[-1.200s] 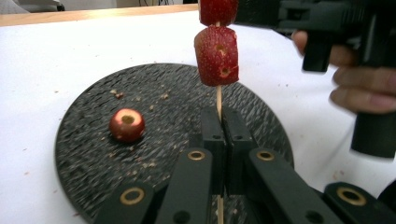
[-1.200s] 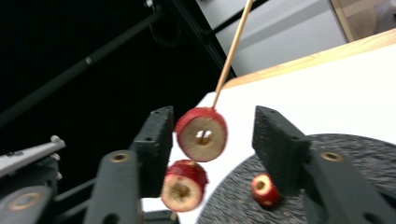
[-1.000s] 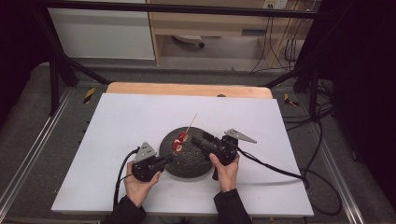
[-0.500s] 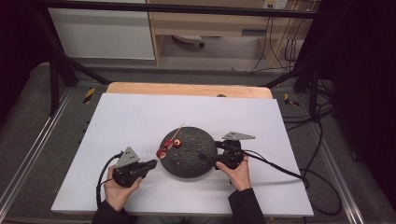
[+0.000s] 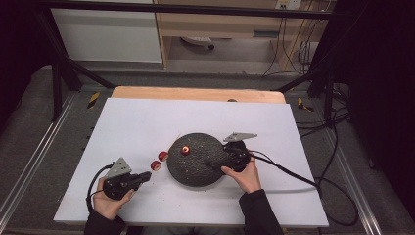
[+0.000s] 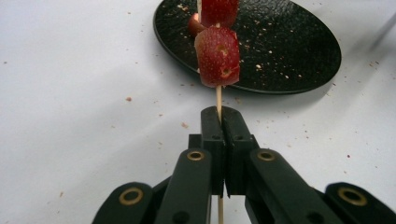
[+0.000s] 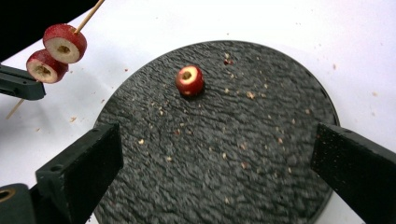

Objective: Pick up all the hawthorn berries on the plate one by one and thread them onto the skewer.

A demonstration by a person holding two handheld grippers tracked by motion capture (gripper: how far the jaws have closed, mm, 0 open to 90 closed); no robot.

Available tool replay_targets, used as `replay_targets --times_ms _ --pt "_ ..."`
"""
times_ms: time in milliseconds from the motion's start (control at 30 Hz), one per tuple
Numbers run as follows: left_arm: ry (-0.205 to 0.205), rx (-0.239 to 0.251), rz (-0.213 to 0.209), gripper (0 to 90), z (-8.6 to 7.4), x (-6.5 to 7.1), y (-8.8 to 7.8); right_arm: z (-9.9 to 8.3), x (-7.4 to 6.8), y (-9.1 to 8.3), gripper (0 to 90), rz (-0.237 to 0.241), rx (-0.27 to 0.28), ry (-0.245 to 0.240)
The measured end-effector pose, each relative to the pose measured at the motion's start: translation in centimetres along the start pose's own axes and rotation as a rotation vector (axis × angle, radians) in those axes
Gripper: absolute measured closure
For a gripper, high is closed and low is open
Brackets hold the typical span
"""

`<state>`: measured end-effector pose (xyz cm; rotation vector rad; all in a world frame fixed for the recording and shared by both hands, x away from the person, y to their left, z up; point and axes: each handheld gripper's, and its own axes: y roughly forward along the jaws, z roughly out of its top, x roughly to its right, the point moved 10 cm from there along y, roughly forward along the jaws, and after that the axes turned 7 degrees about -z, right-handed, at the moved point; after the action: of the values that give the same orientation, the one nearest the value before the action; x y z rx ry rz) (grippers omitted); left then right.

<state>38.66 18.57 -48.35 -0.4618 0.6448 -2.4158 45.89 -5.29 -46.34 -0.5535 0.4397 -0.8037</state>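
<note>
My left gripper (image 5: 146,176) (image 6: 220,114) is shut on a thin wooden skewer (image 6: 218,95), which points up and right toward the plate. Two red fruit slices (image 5: 155,165) (image 6: 217,57) are threaded on it, hanging just left of the round black plate (image 5: 193,172) (image 7: 233,140). A third red slice with a pale core (image 5: 185,150) (image 7: 189,80) lies alone on the plate. My right gripper (image 5: 211,163) (image 7: 217,149) hovers over the plate's right side. Its jaws have just been opening and stand wide with nothing between them.
A white sheet (image 5: 147,122) covers the table, speckled with crumbs near the plate. A wooden edge (image 5: 195,93) runs along the back. The right gripper's cable (image 5: 293,174) trails off to the right. Dark floor and frame rails surround the table.
The left gripper has drawn away to the left of the plate with the skewer and its two slices. The right gripper has opened and pulled back to the plate's right side.
</note>
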Motion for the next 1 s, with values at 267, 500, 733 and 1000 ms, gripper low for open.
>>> replay_targets --times_ms 267,500,733,1000 --pt "0.007 -0.001 0.019 88.4 -0.4 -0.6 -0.7 2.2 -1.6 1.6 4.9 0.009 -0.041 -0.048" --pt "0.002 -0.003 0.025 88.4 -0.6 -0.9 -0.9 3.5 -2.3 3.4 6.6 0.001 -0.095 -0.074" --pt "0.0 -0.006 0.027 88.4 -0.7 -1.0 -0.8 4.4 -2.9 5.5 12.4 -0.012 -0.166 -0.106" --pt "-0.003 -0.012 0.032 88.4 -0.8 -1.2 -0.7 3.9 -2.9 7.8 21.0 -0.029 -0.265 -0.106"
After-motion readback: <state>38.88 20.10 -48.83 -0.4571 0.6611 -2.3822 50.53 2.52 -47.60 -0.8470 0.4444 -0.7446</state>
